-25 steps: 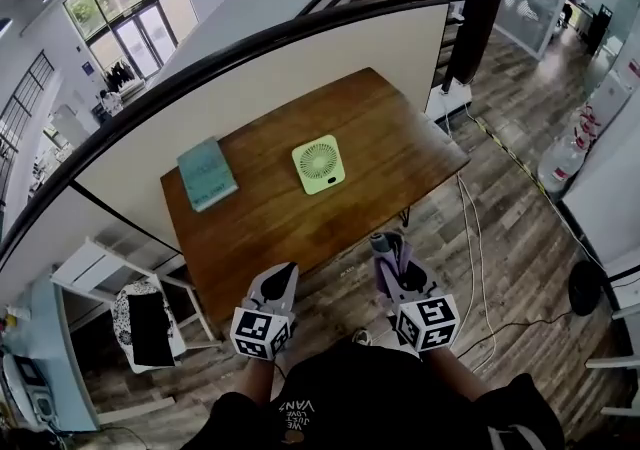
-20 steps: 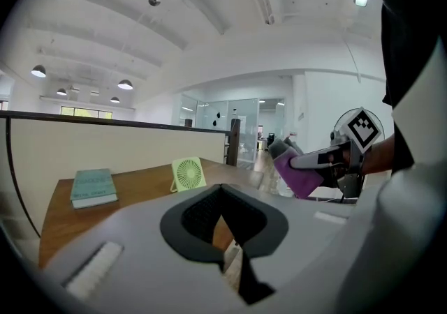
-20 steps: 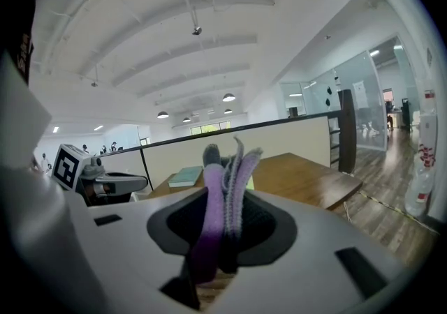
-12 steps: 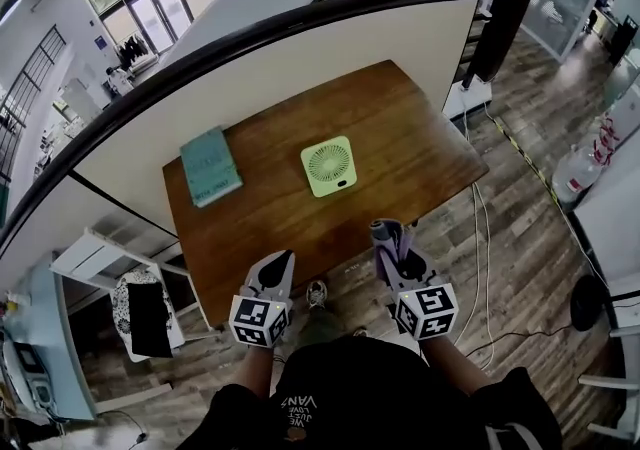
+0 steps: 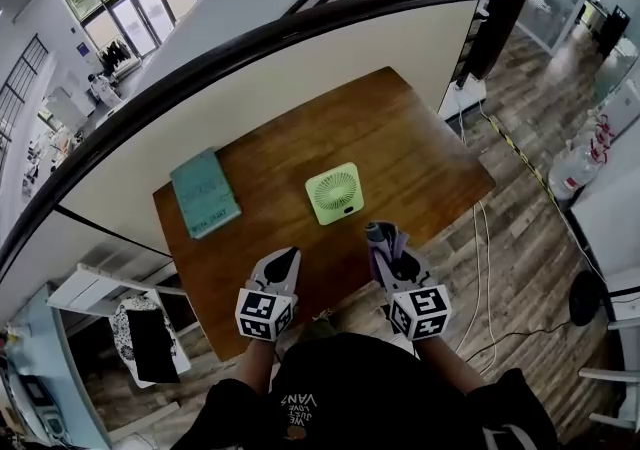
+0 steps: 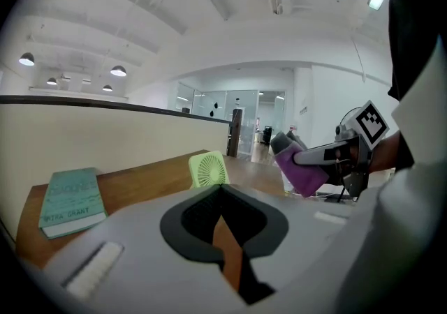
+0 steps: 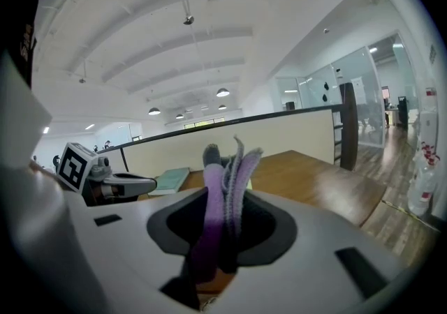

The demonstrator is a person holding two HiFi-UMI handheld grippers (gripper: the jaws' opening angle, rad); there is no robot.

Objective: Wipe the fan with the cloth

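Right gripper view is showing right gripper (image 7: 218, 225) clamping the soft, limp cloth (image 7: 234, 173); fan (image 5: 335, 193) ahead is looking light, tippable; closed, empty left gripper (image 6: 223, 202) could steady its rim.

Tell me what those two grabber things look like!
The left gripper and right gripper match: smooth pale grey shells narrowing to a beak, with dark lining inside the jaws. Each carries a cube at the back, the left cube and right cube, printed with black-and-white square markers. No cables show. The person wears a black top with white lettering.
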